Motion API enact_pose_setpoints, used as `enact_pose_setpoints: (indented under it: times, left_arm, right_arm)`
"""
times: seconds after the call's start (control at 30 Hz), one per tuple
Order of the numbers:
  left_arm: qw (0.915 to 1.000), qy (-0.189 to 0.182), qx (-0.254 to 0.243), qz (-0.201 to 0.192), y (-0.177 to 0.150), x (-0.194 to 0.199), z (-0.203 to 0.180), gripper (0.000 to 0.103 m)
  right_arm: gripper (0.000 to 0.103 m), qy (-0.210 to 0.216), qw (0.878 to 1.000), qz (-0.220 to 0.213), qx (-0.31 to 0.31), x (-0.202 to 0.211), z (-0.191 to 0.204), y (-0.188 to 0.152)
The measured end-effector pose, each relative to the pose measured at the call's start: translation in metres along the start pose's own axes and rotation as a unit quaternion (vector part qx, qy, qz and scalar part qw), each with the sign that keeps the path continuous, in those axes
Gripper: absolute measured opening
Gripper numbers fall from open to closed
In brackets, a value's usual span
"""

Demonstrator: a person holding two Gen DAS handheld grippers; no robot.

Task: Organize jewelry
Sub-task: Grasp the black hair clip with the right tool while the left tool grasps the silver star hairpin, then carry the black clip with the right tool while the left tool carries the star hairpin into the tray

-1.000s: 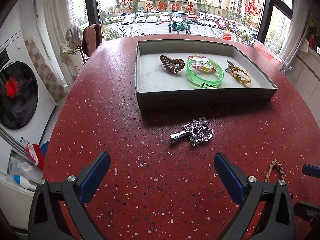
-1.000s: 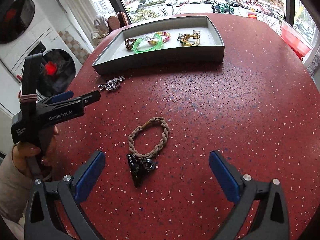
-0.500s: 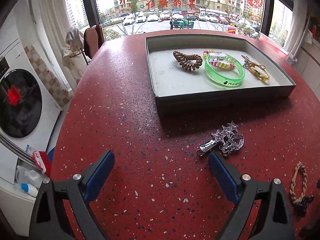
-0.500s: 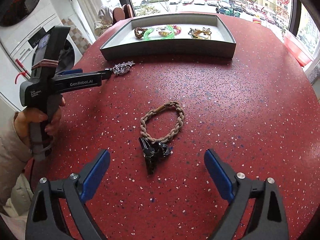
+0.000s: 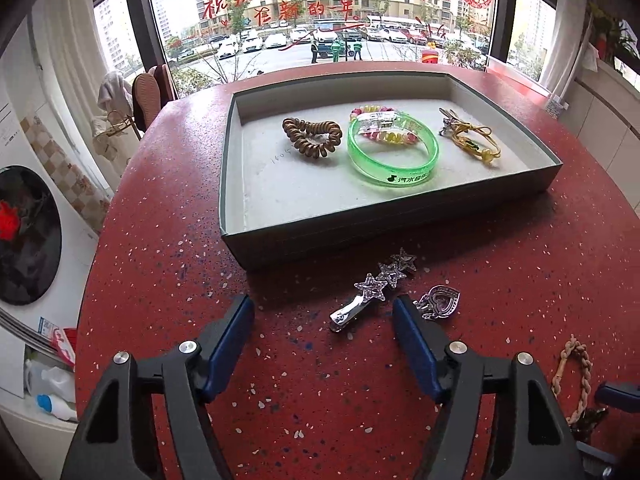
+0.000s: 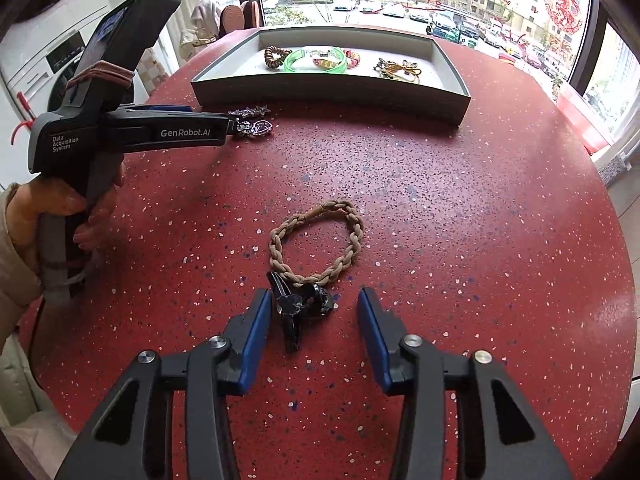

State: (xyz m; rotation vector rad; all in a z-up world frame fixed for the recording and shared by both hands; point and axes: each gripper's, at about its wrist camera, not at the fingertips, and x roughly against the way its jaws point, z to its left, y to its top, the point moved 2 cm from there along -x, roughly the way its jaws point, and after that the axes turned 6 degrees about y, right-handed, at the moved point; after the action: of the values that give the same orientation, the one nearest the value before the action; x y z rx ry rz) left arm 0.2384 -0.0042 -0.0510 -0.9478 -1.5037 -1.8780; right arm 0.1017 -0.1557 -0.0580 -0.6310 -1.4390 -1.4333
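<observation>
The left gripper [image 5: 323, 310] hangs low over the red speckled bench [image 5: 160, 216] with its blue-padded fingers [image 5: 234, 330] spread wide and holding nothing; the silver star hair clip [image 5: 370, 294] lies just ahead between them, its plain metal tail nearest and its three stars pointing toward the tray [image 5: 236, 236], with a silver heart charm [image 5: 440, 300] just beside the right finger; whether the charm is joined to the clip I cannot tell. The right gripper [image 6: 311, 322] is likewise wide and empty, its fingers on either side of the black clip [image 6: 294, 308] that sits at the near end of the braided tan bracelet [image 6: 318, 242], the two touching. In the grey tray at the far side already lie a brown spiral hair tie [image 5: 312, 138], a green bangle [image 5: 394, 152] overlapping a beaded bracelet [image 5: 370, 111], and a yellow cord bracelet [image 5: 474, 142]. The step in hand looks like a pickup of both loose pieces; to do it well, the left fingers should ease forward until the clip's narrow body sits squarely between the pads, then close across its width, not on the stars, which would likely slip; the right should close on the black clip and lift slowly, since the braid will trail and may snag.
</observation>
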Motion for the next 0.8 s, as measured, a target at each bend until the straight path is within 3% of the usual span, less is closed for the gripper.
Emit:
enact_pose_setpoints:
  times: [0.17,0.27,0.47,0.8]
  left_arm:
    - [0.9999,-0.007,-0.011,0.0,0.004,-0.001,-0.009,0.083]
    - [0.9997,-0.022,-0.012,0.002,0.005,0.0,-0.012,0.069]
    - [0.9989,-0.038,-0.027,-0.001,0.003,0.004,-0.02,0.036]
    - [0.999,-0.044,0.009,-0.006,0.0,0.013,-0.009,0.036]
  right_arm:
    - [0.032,-0.009,1.0,-0.003,0.004,0.001,0.0,-0.002]
    - [0.027,-0.003,1.0,-0.004,0.003,0.002,-0.002,-0.002]
    - [0.027,0.014,1.0,-0.006,0.001,0.004,-0.003,-0.004]
    - [0.027,0.053,0.998,-0.027,-0.03,0.021,-0.015,0.003]
